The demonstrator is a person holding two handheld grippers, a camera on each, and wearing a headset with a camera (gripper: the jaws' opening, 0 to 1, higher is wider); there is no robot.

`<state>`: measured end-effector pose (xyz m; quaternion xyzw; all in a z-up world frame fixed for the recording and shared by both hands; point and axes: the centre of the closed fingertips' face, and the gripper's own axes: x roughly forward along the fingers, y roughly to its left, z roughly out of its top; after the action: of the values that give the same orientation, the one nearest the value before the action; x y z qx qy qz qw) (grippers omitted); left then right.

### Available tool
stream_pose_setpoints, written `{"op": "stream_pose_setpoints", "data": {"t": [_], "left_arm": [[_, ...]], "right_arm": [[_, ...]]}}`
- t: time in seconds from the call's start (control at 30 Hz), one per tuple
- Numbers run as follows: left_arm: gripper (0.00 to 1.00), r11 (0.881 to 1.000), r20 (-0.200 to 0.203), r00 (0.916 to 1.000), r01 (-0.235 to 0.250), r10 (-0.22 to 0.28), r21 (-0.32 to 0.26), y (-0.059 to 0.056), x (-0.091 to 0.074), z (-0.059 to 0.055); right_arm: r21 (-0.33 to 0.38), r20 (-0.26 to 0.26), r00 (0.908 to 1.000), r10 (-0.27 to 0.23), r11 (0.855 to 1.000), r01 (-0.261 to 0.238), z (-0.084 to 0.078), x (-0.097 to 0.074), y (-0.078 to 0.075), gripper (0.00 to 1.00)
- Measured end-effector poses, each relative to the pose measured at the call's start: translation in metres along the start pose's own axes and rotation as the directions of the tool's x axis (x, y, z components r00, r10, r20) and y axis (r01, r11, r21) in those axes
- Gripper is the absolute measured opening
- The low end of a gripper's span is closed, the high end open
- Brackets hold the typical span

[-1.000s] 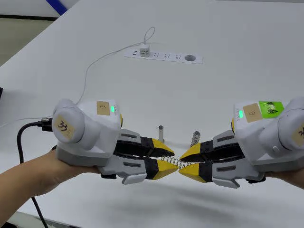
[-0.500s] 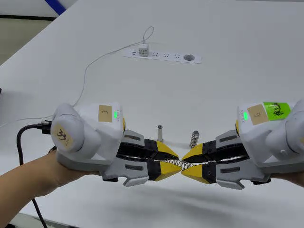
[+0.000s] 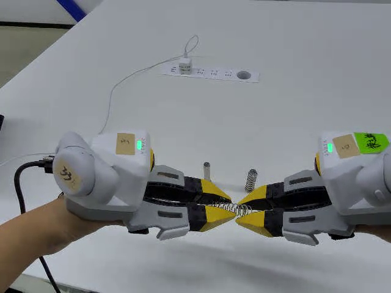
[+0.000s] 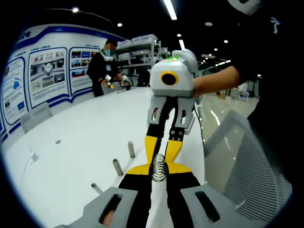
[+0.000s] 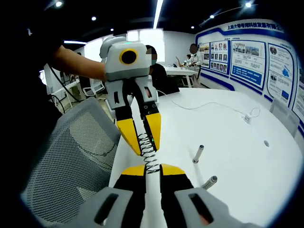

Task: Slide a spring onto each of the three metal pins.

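White workbench (image 3: 293,122) runs across my head view, matte and plain. Long white power strip (image 3: 211,72) sits far back at 12 o'clock. Small white plug (image 3: 185,65) is seated near its left end, with a thin white cable (image 3: 122,82) trailing toward 9 o'clock. Thick black cable (image 3: 21,183) loops at 8 o'clock, beside the person's forearm.

Both tongs sit low in the head view, tip to tip at 6 o'clock. Left gripper (image 3: 228,206) comes in from 9 o'clock and right gripper (image 3: 242,211) from 3 o'clock, yellow tips nearly meeting. Small silver coil spring (image 3: 236,209) lies level between them, one end in each pair of jaws.

In the left gripper view, its own jaws are pinched on the near end, the coil seen end-on at the tips. In the right gripper view, its own jaws are pinched on the other end, and the coil runs up toward 12 o'clock into the opposite yellow tips. I note both tongs clamped on the one spring, raised off the bench going by the shadow beneath.

Just past the tips at 12 o'clock stands a bare grey metal pin (image 3: 206,171), upright. At its 3 o'clock is a second grey pin wearing a coil spring (image 3: 250,179), slightly tilted, near but apart. The left gripper view adds a short grey rod (image 4: 96,188) at 8 o'clock of those two; I cannot tell whether it stands or lies
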<state>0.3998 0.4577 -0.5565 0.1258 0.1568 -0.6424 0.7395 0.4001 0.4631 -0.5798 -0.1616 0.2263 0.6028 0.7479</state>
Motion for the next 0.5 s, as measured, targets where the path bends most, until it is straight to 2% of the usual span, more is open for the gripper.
{"op": "stream_pose_setpoints", "data": {"t": [0.13, 0.2, 0.23, 0.4, 0.5], "left_arm": [[0.10, 0.997, -0.012, 0.9999, 0.011, -0.010, 0.074, -0.0029, 0.0005, 0.0010], [0.10, 0.992, -0.052, 0.9983, 0.034, -0.028, 0.119, -0.0070, 0.0006, -0.0031], [0.10, 0.991, -0.056, 0.9982, 0.031, -0.024, 0.130, -0.0073, 0.0012, -0.0032], [0.10, 0.993, -0.044, 0.9988, 0.028, -0.023, 0.115, -0.0059, 0.0008, 0.0001], [0.10, 0.992, -0.054, 0.9983, 0.027, -0.020, 0.124, -0.0048, 0.0010, -0.0022]], "right_arm": [[-0.019, -0.002, 1.0000, 0.007, 1.000, -0.007, 0.0010, -0.0011, 0.0016, 0.11], [-0.033, -0.004, 0.9999, 0.016, 0.999, -0.017, 0.0019, -0.0033, 0.0034, 0.10], [-0.039, -0.003, 0.9997, 0.023, 0.999, -0.023, 0.0026, -0.0050, 0.0044, 0.10], [-0.033, 0.004, 0.9998, 0.020, 0.999, -0.020, 0.0056, -0.0078, 0.0042, 0.10], [-0.029, 0.015, 0.9996, 0.023, 0.999, -0.022, 0.0078, -0.0085, 0.0033, 0.10]]}}
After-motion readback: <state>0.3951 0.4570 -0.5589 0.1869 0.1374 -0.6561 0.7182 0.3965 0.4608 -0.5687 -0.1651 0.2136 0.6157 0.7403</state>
